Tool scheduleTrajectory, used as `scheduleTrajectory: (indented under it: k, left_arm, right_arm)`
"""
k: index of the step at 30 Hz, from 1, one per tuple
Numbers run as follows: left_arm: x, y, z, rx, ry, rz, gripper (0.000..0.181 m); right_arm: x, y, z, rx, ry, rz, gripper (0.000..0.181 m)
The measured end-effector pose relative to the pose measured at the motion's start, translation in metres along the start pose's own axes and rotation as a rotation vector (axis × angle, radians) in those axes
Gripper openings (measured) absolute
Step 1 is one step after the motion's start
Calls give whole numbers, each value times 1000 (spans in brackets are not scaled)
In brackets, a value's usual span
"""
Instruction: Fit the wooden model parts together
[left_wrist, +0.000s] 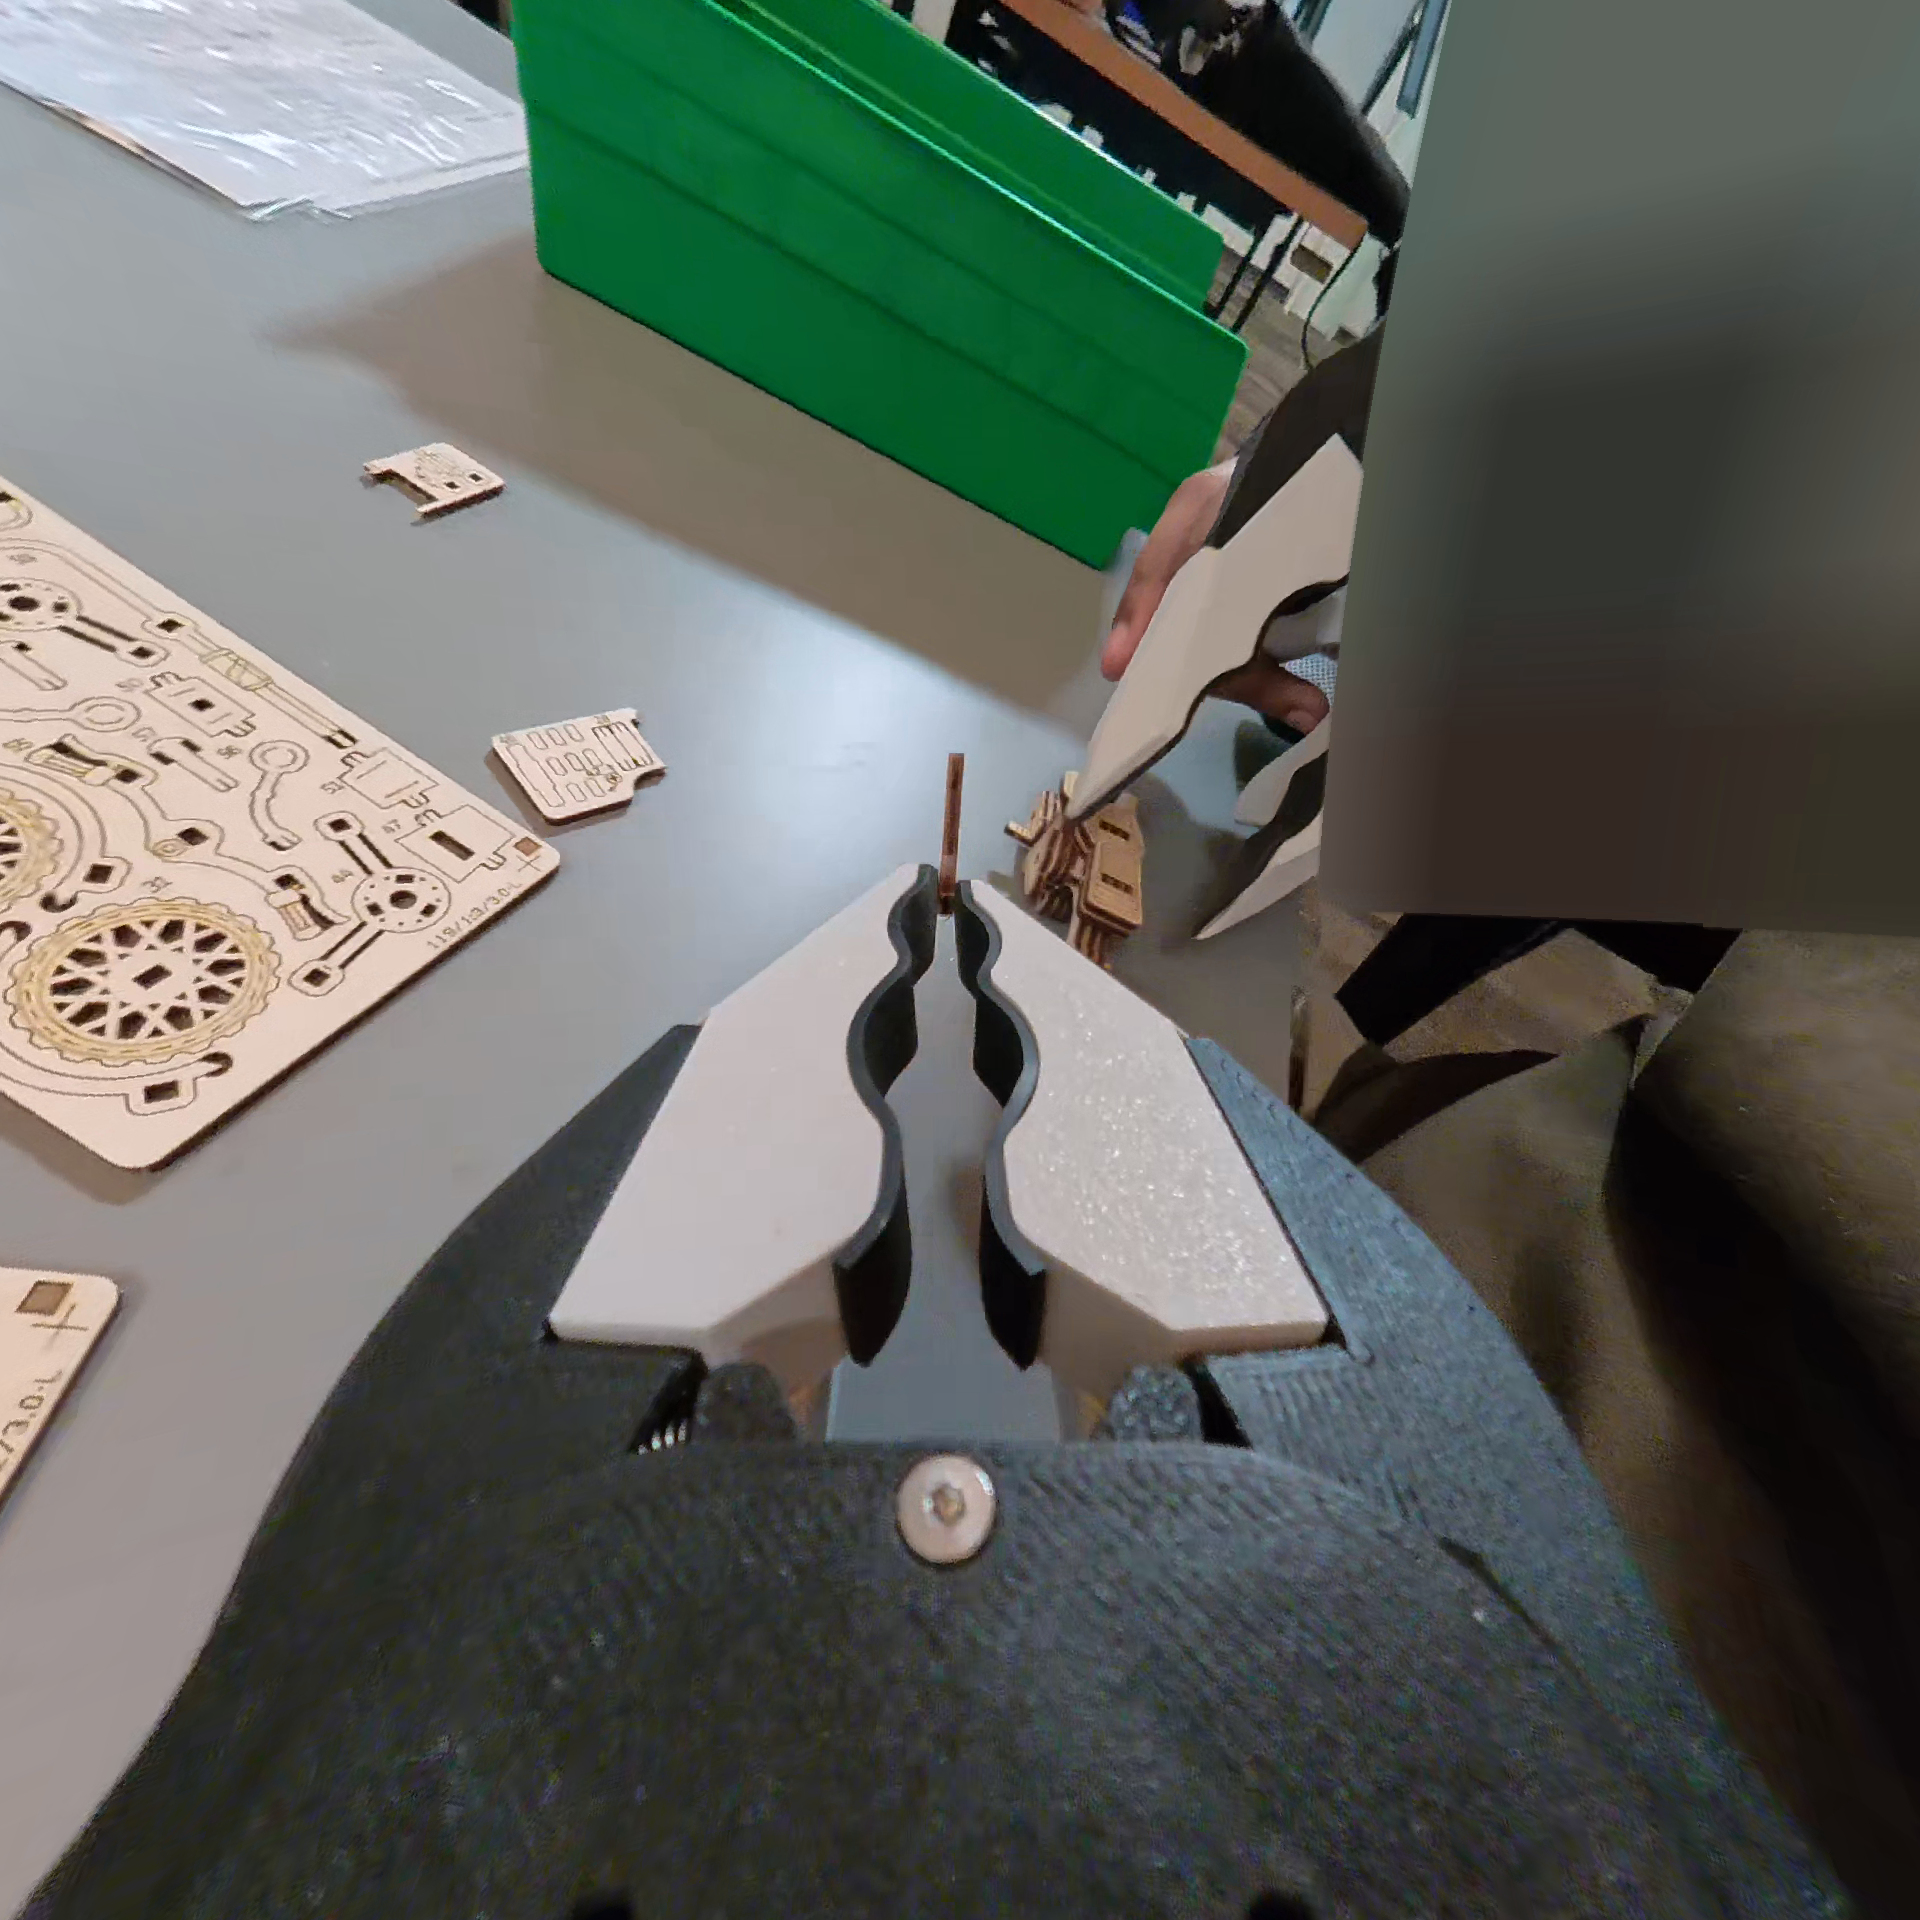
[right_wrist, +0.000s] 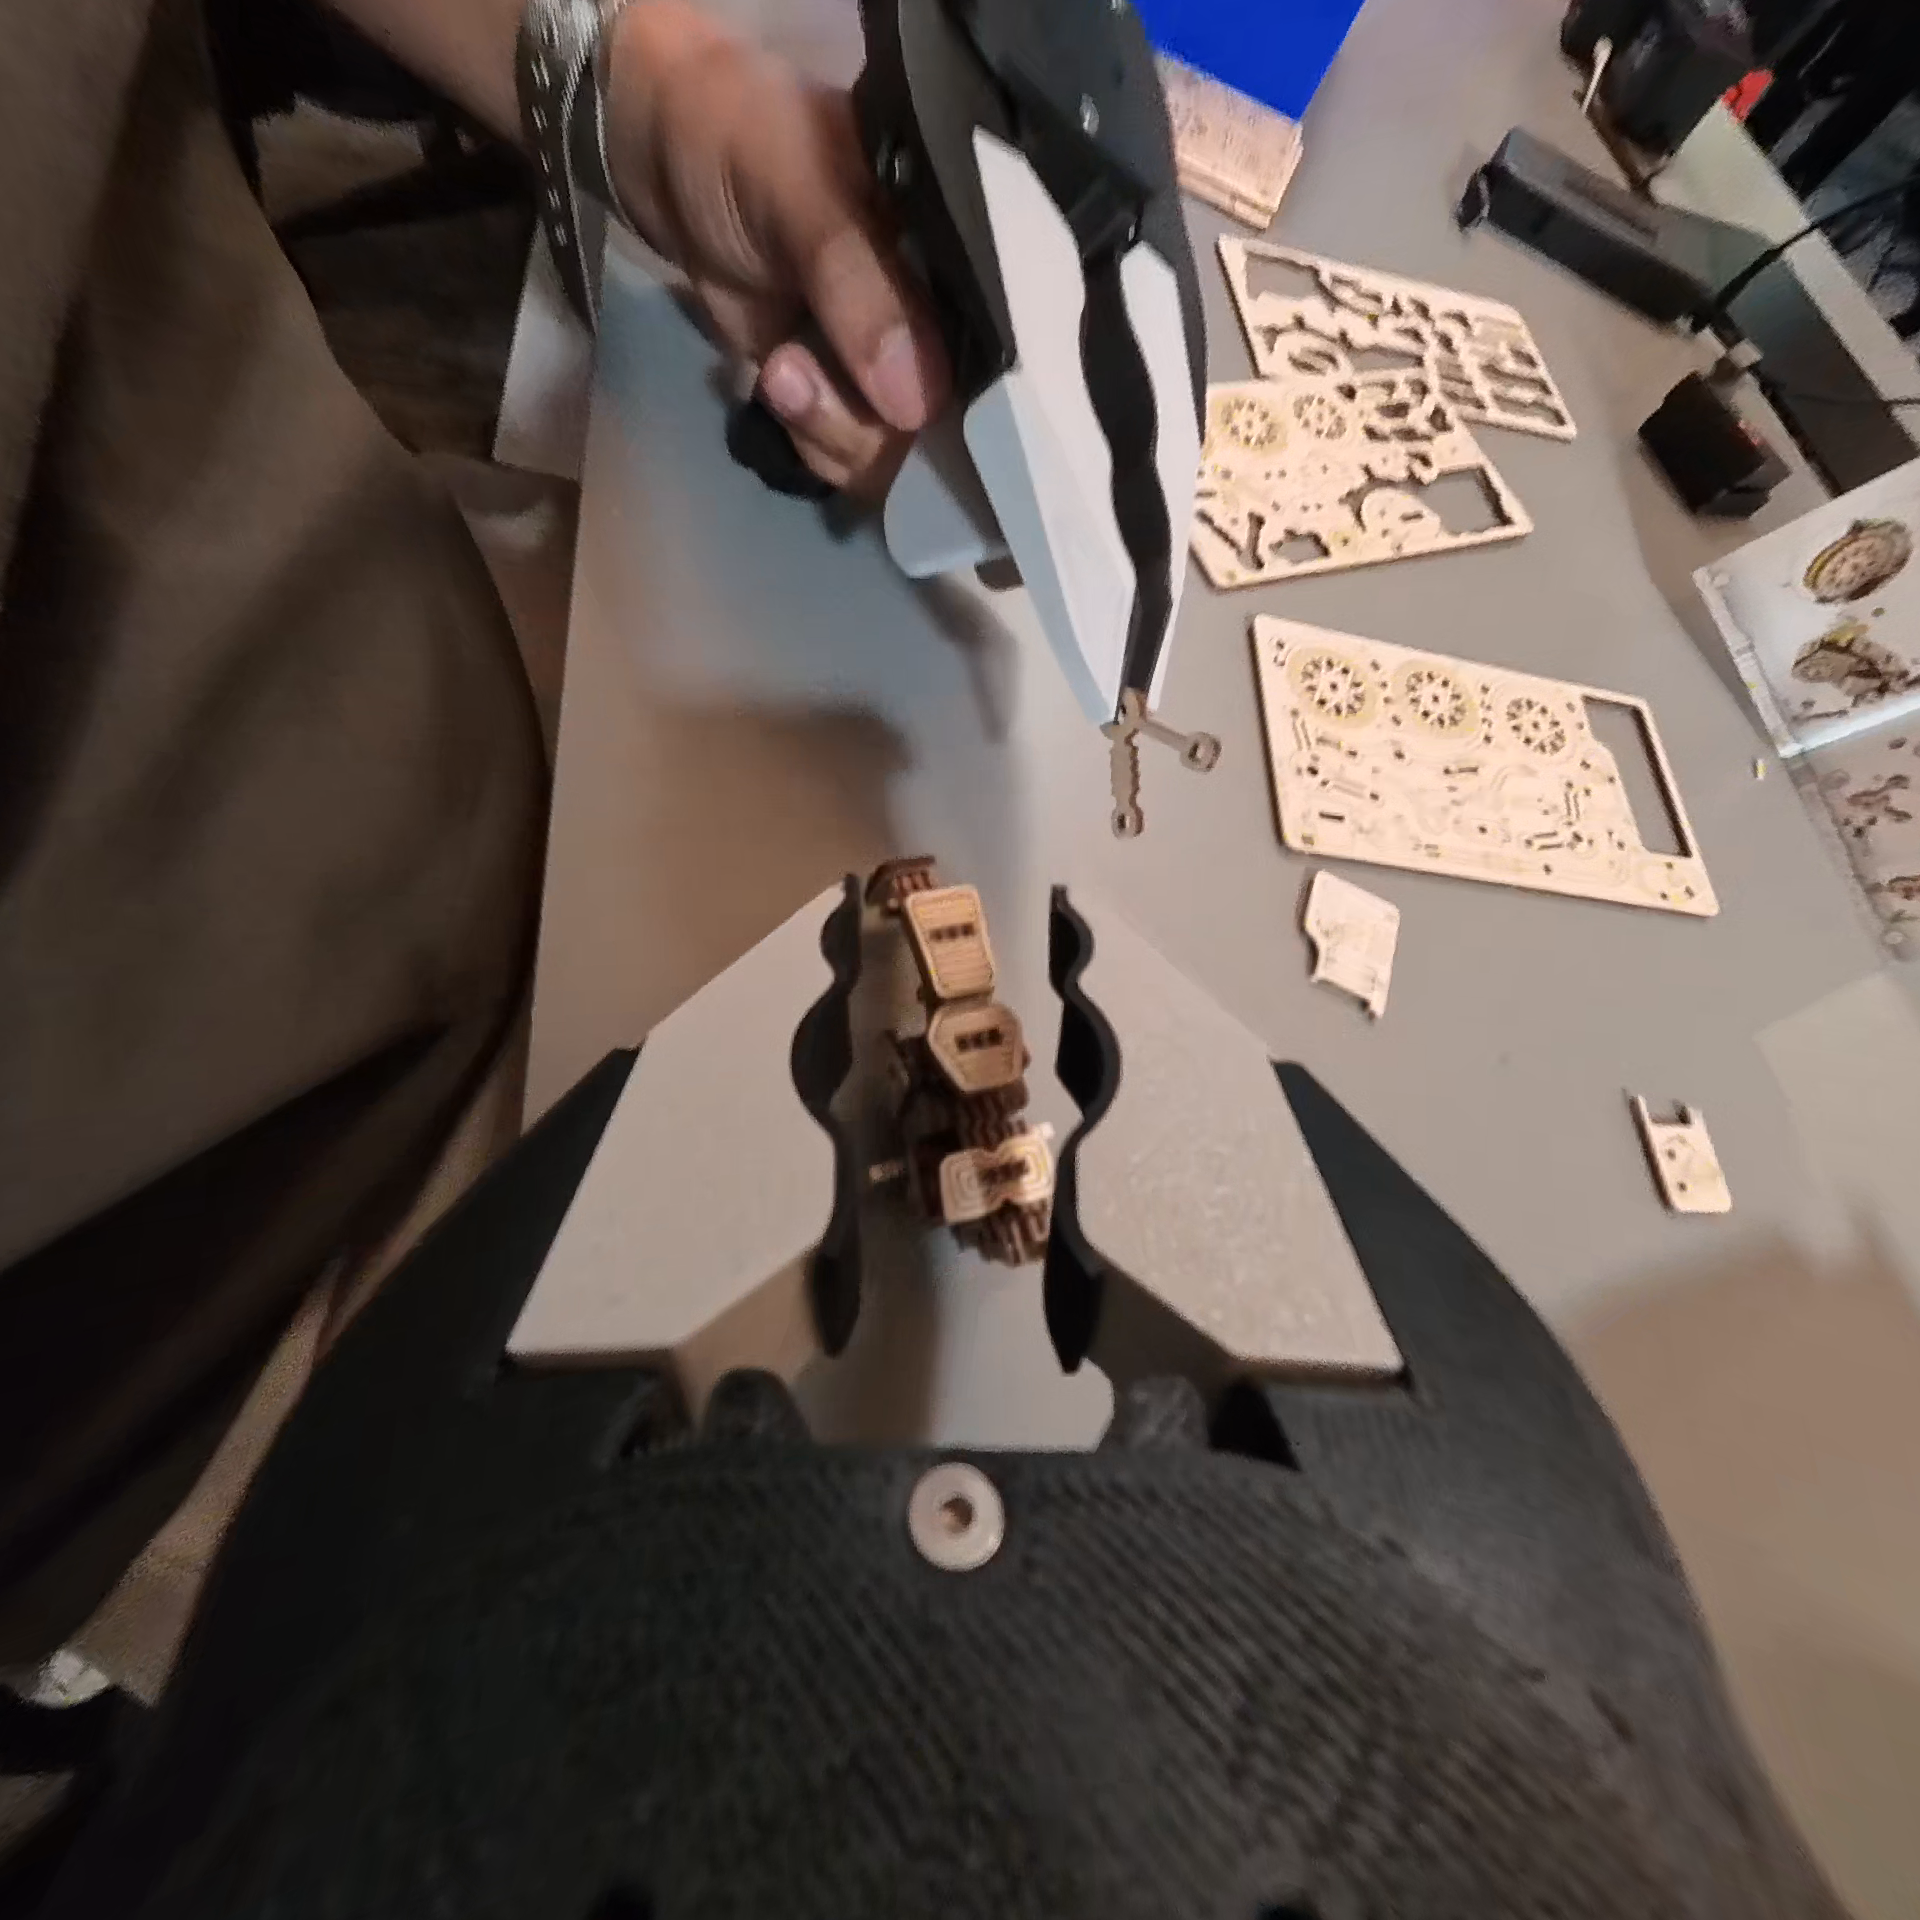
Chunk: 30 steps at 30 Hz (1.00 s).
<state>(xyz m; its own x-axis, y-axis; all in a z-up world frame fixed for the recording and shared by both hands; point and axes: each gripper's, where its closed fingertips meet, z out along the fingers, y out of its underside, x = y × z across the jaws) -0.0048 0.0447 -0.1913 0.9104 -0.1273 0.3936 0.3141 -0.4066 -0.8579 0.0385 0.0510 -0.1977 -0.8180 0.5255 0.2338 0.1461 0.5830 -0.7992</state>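
The grey worktop (right_wrist: 1507, 1091) carries three laser-cut wooden sheets (right_wrist: 1475, 769) and two small loose cut-outs (right_wrist: 1351, 940) beside them. The right gripper (right_wrist: 951, 904) stands released, its jaws spread either side of the one assembled wooden model (right_wrist: 971, 1060) without clamping it. The left gripper (left_wrist: 943, 888) is clenched on one thin cross-shaped wooden part (right_wrist: 1138, 753), held above the worktop.
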Motion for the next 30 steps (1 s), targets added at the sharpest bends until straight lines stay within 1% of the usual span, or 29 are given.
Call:
scheduleTrajectory:
  k: [2,5,10,13,15,16,21,24,30]
  left_arm:
    - [4,1,1,2,15,-12,1]
    - [4,2,2,-6,27,-23,1]
    - [4,2,2,-7,48,-45,1]
    - [6,3,3,-12,67,-48,1]
    - [7,3,3,-16,74,-47,1]
    - [7,3,3,-17,75,-45,1]
    - [10,3,3,-18,97,-40,1]
    - [8,3,3,-13,101,-61,1]
    - [13,4,2,-24,161,-101,1]
  right_arm:
    - [0,10,0,-59,33,-27,34]
    - [1,15,2,-89,54,-59,32]
    - [1,26,9,-144,17,-59,33]
    - [-1,31,11,-153,-18,-33,30]
    - [-1,30,10,-141,-28,-17,25]
    - [-1,29,10,-132,-31,-10,20]
    - [0,24,9,-98,-28,7,19]
    - [-1,16,8,-53,-34,29,19]
    - [-1,1,9,34,-69,141,18]
